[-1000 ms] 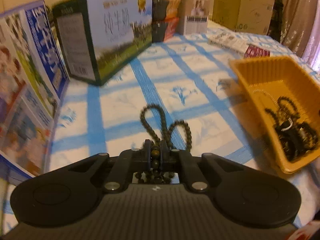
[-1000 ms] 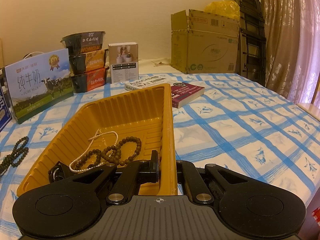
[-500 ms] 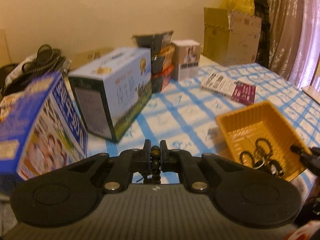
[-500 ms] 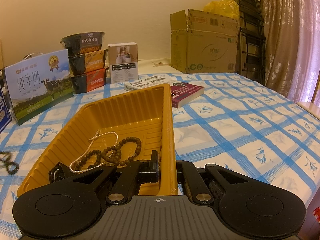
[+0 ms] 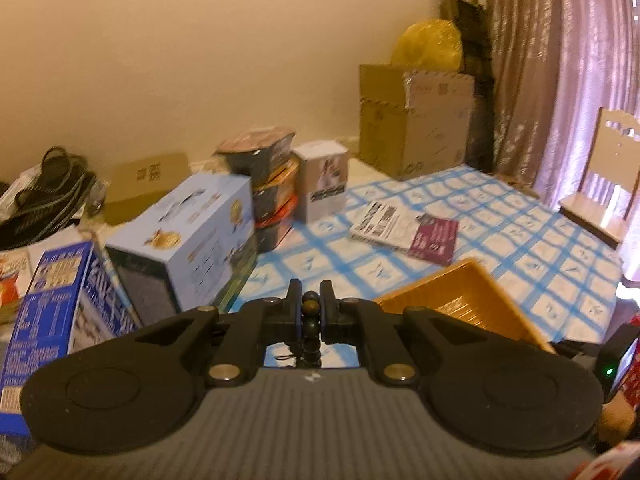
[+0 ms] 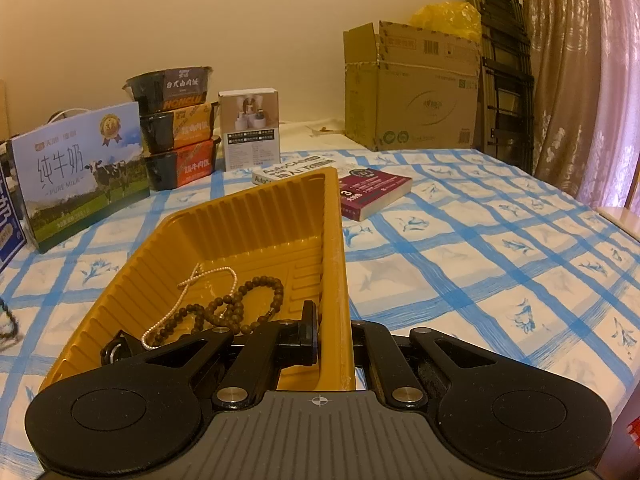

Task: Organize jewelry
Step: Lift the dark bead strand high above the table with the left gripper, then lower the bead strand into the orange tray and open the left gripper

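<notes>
My left gripper is shut on a dark bead bracelet and holds it high above the table; the beads hang down between the fingers. The yellow tray lies below to the right. In the right wrist view my right gripper is shut on the tray's right wall. Inside the tray lie a brown bead bracelet, a white pearl strand and a dark piece. A hanging end of beads shows at the far left edge.
A milk carton, stacked food bowls, a small white box and books stand on the blue checked cloth behind the tray. A blue box is at the left. A cardboard box is at the back.
My left gripper has lifted the dark bracelet off the cloth and risen high, swinging toward the tray. The right gripper has kept still on the tray wall.
</notes>
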Action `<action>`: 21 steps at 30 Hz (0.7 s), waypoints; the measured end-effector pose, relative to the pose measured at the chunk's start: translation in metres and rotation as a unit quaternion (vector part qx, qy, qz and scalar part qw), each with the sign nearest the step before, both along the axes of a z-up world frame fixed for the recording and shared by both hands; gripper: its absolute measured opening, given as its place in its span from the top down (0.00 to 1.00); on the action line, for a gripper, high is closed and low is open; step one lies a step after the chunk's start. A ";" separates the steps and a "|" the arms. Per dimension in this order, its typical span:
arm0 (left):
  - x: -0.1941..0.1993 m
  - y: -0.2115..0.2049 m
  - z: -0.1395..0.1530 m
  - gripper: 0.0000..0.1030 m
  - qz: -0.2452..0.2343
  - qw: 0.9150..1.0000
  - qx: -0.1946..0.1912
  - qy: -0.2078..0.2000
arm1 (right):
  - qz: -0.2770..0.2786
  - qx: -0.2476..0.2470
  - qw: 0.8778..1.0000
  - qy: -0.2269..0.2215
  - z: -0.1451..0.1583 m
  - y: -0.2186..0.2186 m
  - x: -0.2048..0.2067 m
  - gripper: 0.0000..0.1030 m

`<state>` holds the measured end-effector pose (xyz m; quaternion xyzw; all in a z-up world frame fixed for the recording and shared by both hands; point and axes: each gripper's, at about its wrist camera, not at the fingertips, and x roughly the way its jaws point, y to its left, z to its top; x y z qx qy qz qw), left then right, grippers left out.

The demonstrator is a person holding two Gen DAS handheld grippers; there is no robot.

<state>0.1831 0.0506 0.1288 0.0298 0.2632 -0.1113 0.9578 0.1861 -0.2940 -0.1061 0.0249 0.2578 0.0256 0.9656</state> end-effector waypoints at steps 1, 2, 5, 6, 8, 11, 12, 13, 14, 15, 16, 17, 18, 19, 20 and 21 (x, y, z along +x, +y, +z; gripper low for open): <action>0.001 -0.003 0.003 0.93 -0.005 1.000 -0.002 -0.002 | 0.000 -0.001 1.000 0.000 0.000 0.000 0.000 0.96; 0.002 -0.007 0.006 0.93 -0.013 1.000 -0.003 -0.004 | 0.000 -0.001 1.000 0.000 0.000 0.000 0.000 0.96; 0.005 -0.018 0.013 0.93 -0.032 0.999 -0.008 -0.009 | 0.000 -0.001 1.000 -0.001 0.000 0.000 0.000 0.96; 0.006 -0.023 0.015 0.93 -0.039 0.999 -0.010 -0.011 | 0.001 -0.001 1.000 -0.001 0.000 0.000 0.000 0.96; 0.008 -0.034 0.020 0.93 -0.055 0.998 -0.013 -0.016 | 0.001 0.000 1.000 -0.001 0.001 0.000 0.001 0.96; 0.012 -0.051 0.026 0.93 -0.079 0.996 -0.017 -0.024 | 0.001 0.000 1.000 -0.003 0.002 0.001 0.002 0.96; 0.013 -0.057 0.028 0.93 -0.087 0.996 -0.019 -0.028 | 0.001 0.001 1.000 -0.003 0.002 0.002 0.002 0.96; 0.014 -0.064 0.031 0.93 -0.097 0.995 -0.022 -0.032 | 0.001 0.000 1.000 -0.004 0.002 0.002 0.002 0.96; 0.015 -0.070 0.033 0.93 -0.107 0.993 -0.024 -0.036 | 0.001 0.001 1.000 -0.004 0.002 0.002 0.002 0.96; 0.017 -0.077 0.036 0.93 -0.116 0.992 -0.025 -0.042 | 0.001 0.001 1.000 -0.004 0.002 0.002 0.002 0.96; 0.019 -0.083 0.039 0.93 -0.123 0.991 -0.028 -0.047 | 0.001 0.001 1.000 -0.004 0.002 0.003 0.003 0.96; 0.021 -0.089 0.041 0.93 -0.130 0.990 -0.032 -0.050 | 0.001 0.001 1.000 -0.004 0.002 0.003 0.003 0.96; 0.022 -0.095 0.043 0.93 -0.136 0.989 -0.037 -0.054 | 0.001 0.001 1.000 -0.004 0.002 0.003 0.003 0.96; 0.023 -0.100 0.044 0.93 -0.142 0.987 -0.040 -0.058 | 0.001 0.002 1.000 -0.004 0.002 0.002 0.002 0.96; 0.024 -0.107 0.045 0.93 -0.149 0.986 -0.044 -0.061 | 0.001 0.002 1.000 -0.004 0.002 0.002 0.003 0.96; 0.026 -0.112 0.044 0.93 -0.153 0.985 -0.047 -0.062 | 0.000 0.002 1.000 -0.004 0.002 0.002 0.003 0.96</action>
